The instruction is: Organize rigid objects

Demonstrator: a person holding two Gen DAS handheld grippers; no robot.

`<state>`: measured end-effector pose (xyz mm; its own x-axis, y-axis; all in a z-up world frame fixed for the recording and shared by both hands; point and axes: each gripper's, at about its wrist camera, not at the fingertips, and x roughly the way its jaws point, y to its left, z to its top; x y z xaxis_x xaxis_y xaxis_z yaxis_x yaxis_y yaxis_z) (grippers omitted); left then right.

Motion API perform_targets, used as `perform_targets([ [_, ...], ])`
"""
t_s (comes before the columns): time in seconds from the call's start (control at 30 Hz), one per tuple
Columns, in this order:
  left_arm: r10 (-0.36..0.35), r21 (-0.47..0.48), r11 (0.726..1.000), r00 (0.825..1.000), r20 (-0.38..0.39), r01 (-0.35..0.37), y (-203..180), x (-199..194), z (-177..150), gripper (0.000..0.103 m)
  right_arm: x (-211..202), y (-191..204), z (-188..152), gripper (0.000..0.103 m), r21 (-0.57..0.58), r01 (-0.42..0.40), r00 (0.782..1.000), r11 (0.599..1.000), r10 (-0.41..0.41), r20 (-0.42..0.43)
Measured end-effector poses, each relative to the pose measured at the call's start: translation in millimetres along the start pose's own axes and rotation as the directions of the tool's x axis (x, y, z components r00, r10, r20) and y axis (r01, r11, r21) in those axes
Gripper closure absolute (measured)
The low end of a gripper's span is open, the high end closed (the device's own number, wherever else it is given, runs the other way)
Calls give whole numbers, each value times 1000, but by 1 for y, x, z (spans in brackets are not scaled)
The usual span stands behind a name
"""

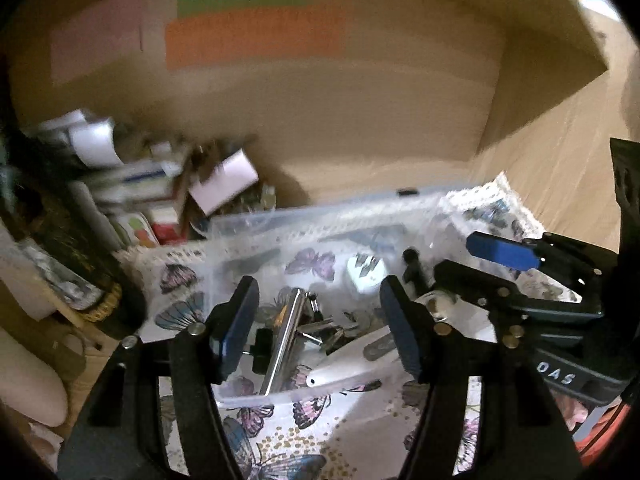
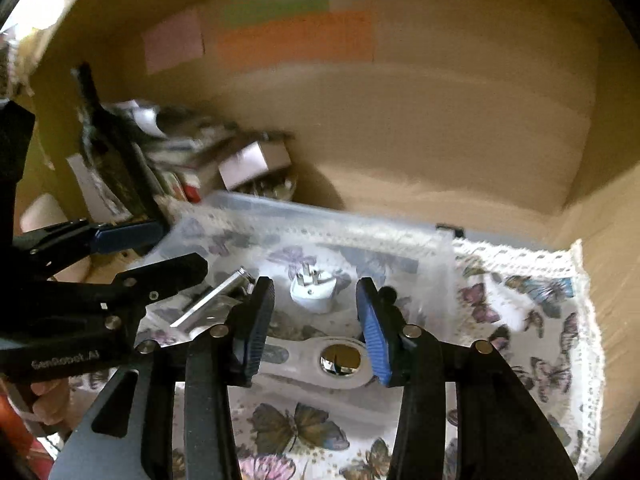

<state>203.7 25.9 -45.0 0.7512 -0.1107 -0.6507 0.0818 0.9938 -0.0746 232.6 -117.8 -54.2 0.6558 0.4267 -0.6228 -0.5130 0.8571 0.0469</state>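
Note:
A clear plastic bin point(image 1: 256, 224) sits on a butterfly-print cloth point(image 1: 176, 284). It holds a chrome bar point(image 1: 284, 340), a white plug adapter point(image 1: 366, 276), a white handled tool point(image 1: 352, 364) and small dark parts. My left gripper point(image 1: 320, 324) is open over the bin's near side, empty. My right gripper point(image 2: 316, 332) is open and empty above the white tool's chrome button point(image 2: 340, 360). The adapter point(image 2: 312, 290) and bar point(image 2: 212, 300) lie beyond it. The bin's rim point(image 2: 320, 216) shows too. Each gripper shows in the other's view.
A large cardboard box point(image 1: 320, 100) with orange and green labels stands behind the bin. A pile of small boxes and papers point(image 1: 152, 184) lies at the back left. The cloth's lace edge point(image 2: 576, 272) ends at the right, on a wooden surface.

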Motion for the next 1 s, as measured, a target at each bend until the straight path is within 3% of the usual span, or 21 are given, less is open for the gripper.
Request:
perform_targets([
  [0.13,6,4,1000,994,111,-6,-3,-41,-1,30,-40,6,-2,58,-7,14,996,1000,-13,93],
  [0.3,33,10,999,968,248,-36,-3,-92,-12,17,-93,16,-13,28,-12,35,973,999,-32,231],
  [0.47,63,-16,998,934,352,-61,-2,-133,-25,1,-134,25,-27,15,-9,51,940,999,-45,338],
  [0.6,67,-21,998,922,381,-64,-4,-146,-34,0,-149,29,-35,3,-4,73,922,997,-66,381],
  [1.0,60,-15,998,921,385,-59,-10,-153,-43,0,-161,36,-45,1,-6,78,915,997,-69,397],
])
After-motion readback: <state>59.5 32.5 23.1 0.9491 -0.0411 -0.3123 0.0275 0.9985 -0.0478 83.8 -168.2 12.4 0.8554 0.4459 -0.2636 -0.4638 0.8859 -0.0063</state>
